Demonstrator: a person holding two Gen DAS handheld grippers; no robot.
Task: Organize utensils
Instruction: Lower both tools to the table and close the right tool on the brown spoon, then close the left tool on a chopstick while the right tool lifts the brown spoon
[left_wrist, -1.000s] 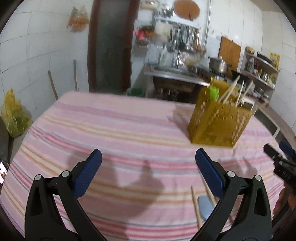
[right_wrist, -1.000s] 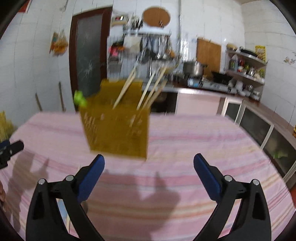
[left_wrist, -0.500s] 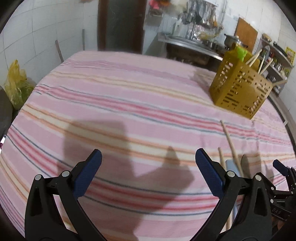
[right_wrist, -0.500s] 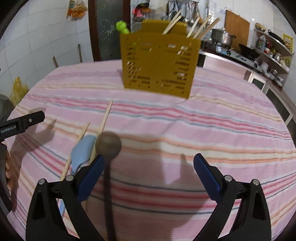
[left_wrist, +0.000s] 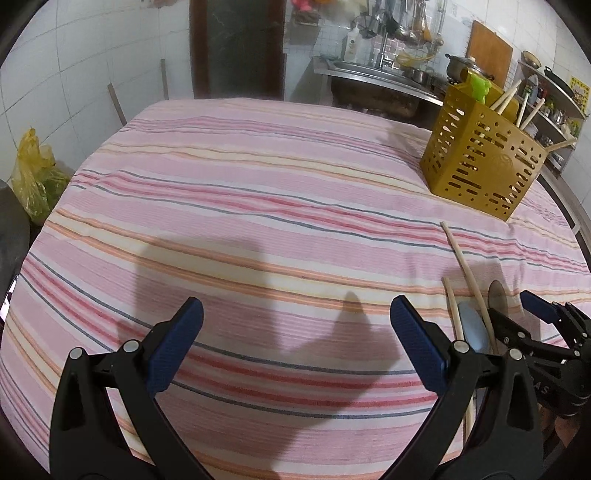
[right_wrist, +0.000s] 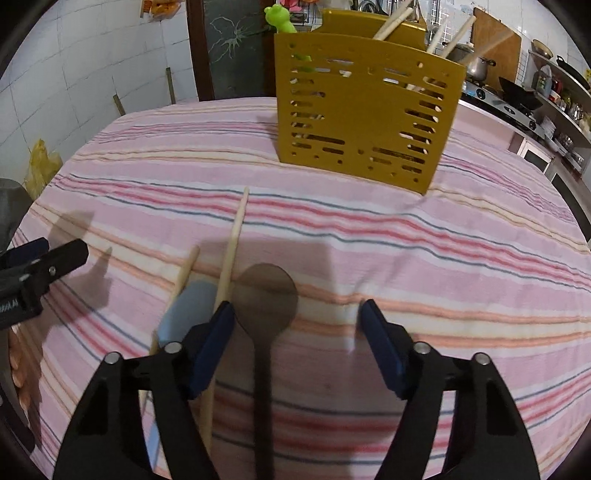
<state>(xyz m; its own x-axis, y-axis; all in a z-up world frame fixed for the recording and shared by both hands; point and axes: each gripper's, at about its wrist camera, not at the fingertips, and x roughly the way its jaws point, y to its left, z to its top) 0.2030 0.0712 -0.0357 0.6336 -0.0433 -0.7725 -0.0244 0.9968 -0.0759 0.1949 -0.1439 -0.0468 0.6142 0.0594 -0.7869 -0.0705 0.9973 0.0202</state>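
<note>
left wrist view: the left gripper (left_wrist: 295, 321) hangs wide open over the pink striped tablecloth (left_wrist: 258, 192), nothing between its fingers; the perforated mustard-yellow plastic utensil holder (left_wrist: 480, 166) stands far right.

right wrist view: the right gripper (right_wrist: 297, 325), jaws just narrowing but not gripping, straddles the dark round-headed spoon (right_wrist: 265, 295), beside two wooden chopsticks (right_wrist: 232, 251) and a pale blue spatula (right_wrist: 188, 310).

Each hand-held gripper (right_wrist: 297, 332) has black plastic arms, silver pivot screws and ribbed dark-blue finger pads (left_wrist: 173, 349).

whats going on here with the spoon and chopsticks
A person is tidying utensils with a claw in each hand. The right claw has just been closing, its jaws either side of a dark spoon but not gripping yet. Two chopsticks and a blue spatula lie beside it on the striped cloth. The yellow holder already has chopsticks. The left claw hangs open, empty.
</note>
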